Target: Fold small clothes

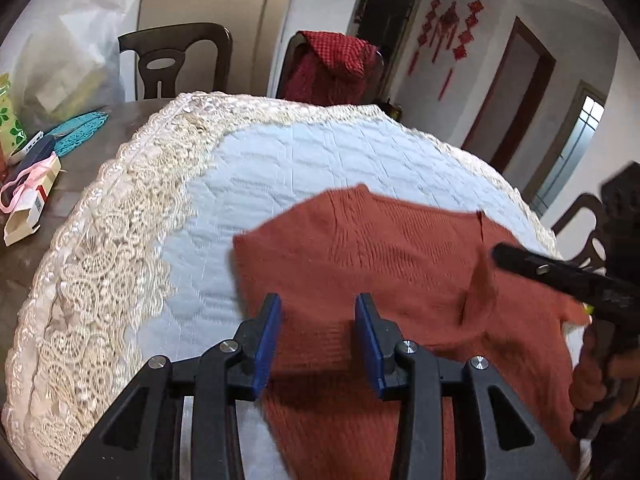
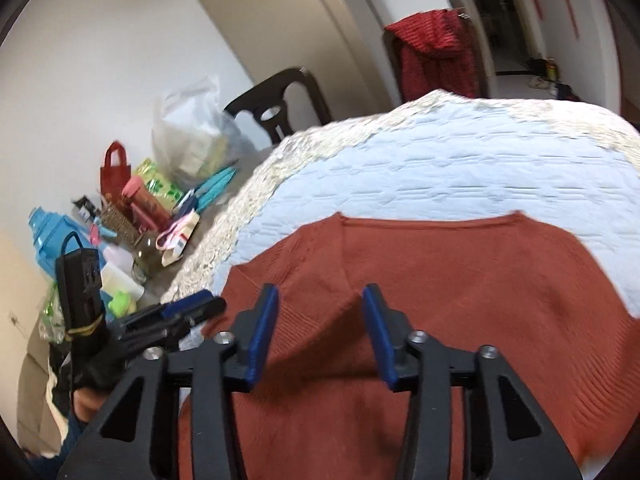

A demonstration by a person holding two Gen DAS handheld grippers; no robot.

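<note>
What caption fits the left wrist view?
Open left tongs hover over a rust sweater on a quilted cloth.

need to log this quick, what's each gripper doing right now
Left gripper: open, above the sweater, holding nothing.
Right gripper: open, above the sweater, holding nothing.

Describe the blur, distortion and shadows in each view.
Left wrist view: strong fisheye bend with dark corners; the rust sweater is slightly soft, and the right gripper is smeared at the frame's edge. Right wrist view: same bend; the quilted cover and clutter look streaked, and the sweater's near part lies in shadow.
</note>
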